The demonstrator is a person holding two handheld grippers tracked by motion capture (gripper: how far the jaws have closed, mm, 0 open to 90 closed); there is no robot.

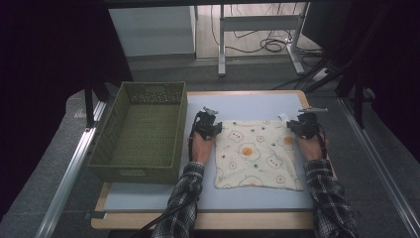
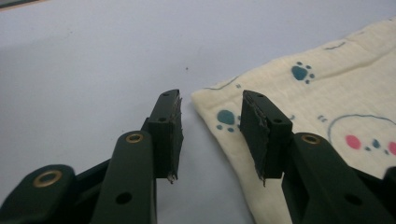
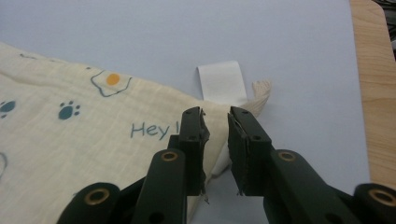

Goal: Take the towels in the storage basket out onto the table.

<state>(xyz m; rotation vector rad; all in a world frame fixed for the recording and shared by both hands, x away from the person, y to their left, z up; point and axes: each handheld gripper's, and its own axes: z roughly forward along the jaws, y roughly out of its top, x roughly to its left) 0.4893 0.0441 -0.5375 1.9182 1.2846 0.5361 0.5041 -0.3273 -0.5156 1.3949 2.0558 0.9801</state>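
Basket (image 1: 141, 130) of green weave is seen at the left end of the worktop (image 1: 257, 106), standing empty and well apart from the work in hand. Just beside its right wall the left tongs (image 1: 207, 125) are held low over the pale blue surface, at the far left corner of the cloth (image 1: 257, 153). In the left gripper view the left tongs (image 2: 210, 135) stand apart, one jaw over bare worktop and the other over the cloth (image 2: 317, 102), whose corner lies in the gap; the pads do not press on it.

The cloth, cream and printed with fried eggs, bears and paw marks, is spread flat in the middle of the worktop, between the two hands. At its far right corner the right tongs (image 1: 306, 124) are set. In the right gripper view the right tongs (image 3: 217, 144) are nearly together yet still parted, with the cloth's (image 3: 70, 140) corner edge between the jaws and a white label (image 3: 222, 83) just beyond the tips; no pinch is made yet.

The step in hand is judged to be the taking of both far corners, probably for a fold toward the near edge. For the next move, both pairs must be lowered until the fabric is caught, closed fully, and then lifted together so that the cloth is not skewed.
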